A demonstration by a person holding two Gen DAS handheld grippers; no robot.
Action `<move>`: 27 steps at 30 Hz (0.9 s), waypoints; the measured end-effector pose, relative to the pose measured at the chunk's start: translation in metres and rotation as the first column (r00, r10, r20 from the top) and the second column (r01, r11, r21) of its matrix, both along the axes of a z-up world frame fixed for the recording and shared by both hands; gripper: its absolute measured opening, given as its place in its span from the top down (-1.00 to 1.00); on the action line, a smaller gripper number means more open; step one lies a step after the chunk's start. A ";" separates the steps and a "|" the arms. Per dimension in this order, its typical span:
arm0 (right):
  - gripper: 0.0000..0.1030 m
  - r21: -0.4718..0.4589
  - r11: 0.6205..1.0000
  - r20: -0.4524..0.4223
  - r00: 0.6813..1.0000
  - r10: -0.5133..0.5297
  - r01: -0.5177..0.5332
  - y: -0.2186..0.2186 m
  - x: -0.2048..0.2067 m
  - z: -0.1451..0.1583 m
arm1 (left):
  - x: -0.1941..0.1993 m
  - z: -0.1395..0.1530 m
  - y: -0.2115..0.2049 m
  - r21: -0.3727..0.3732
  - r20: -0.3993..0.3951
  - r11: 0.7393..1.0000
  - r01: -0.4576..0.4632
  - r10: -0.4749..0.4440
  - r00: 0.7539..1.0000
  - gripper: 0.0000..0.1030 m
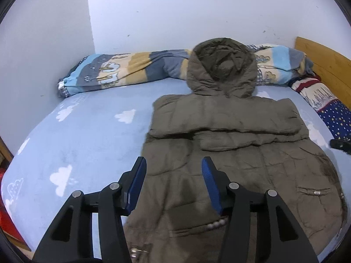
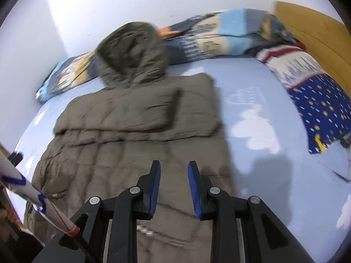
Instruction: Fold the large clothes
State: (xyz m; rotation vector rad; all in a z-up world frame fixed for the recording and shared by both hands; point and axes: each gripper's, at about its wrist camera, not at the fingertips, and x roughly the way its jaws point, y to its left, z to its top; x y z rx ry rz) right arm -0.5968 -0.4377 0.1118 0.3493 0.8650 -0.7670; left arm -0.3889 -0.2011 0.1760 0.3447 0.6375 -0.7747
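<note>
A brown hooded padded coat (image 1: pixel 230 144) lies flat on the light blue bed sheet (image 1: pixel 87 135), hood at the far end, both sleeves folded across its upper body. My left gripper (image 1: pixel 174 162) is open and empty above the coat's lower left part. In the right wrist view the coat (image 2: pixel 136 127) fills the middle, blurred. My right gripper (image 2: pixel 174 164) is open and empty above the coat's lower right part. The tip of the right gripper shows at the right edge of the left wrist view (image 1: pixel 341 144).
A rolled patterned blanket (image 1: pixel 122 68) lies along the far wall behind the hood. A blue starred pillow (image 1: pixel 329 111) lies at the right by the wooden headboard (image 1: pixel 324 63). White walls stand behind and to the left. A white sleeve (image 2: pixel 33 197) shows at the lower left.
</note>
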 end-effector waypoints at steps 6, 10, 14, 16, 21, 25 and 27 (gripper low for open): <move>0.45 0.051 0.994 -0.052 0.994 0.095 -0.093 0.024 0.045 -0.028 | -0.015 -0.007 -0.011 0.032 0.014 0.999 0.018 -0.019 1.000 0.00; 0.45 0.063 0.990 -0.088 0.988 0.129 -0.124 0.036 0.059 -0.042 | -0.021 0.001 -0.010 0.018 0.050 1.000 0.010 -0.011 0.999 0.00; 0.44 0.073 0.990 -0.072 0.989 0.129 -0.124 0.039 0.063 -0.039 | -0.023 0.011 -0.008 -0.004 0.060 1.000 0.015 -0.014 0.998 -0.01; 0.44 0.096 0.990 -0.044 0.993 0.109 -0.104 0.039 0.062 -0.034 | -0.025 0.016 -0.008 -0.011 0.065 1.000 0.020 -0.019 0.998 -0.02; 0.37 0.133 0.989 0.019 0.998 0.057 -0.059 0.054 0.050 -0.019 | -0.033 0.031 -0.003 -0.033 0.062 0.998 0.045 -0.043 0.997 -0.06; 0.34 0.147 0.988 0.045 0.998 0.050 -0.056 0.070 0.046 -0.005 | -0.033 0.050 0.001 -0.062 0.035 0.996 0.071 -0.069 0.997 -0.12; 0.34 0.171 0.983 0.062 0.997 0.052 -0.062 0.073 0.048 0.007 | -0.026 0.060 -0.001 -0.081 0.012 0.994 0.078 -0.078 0.997 -0.19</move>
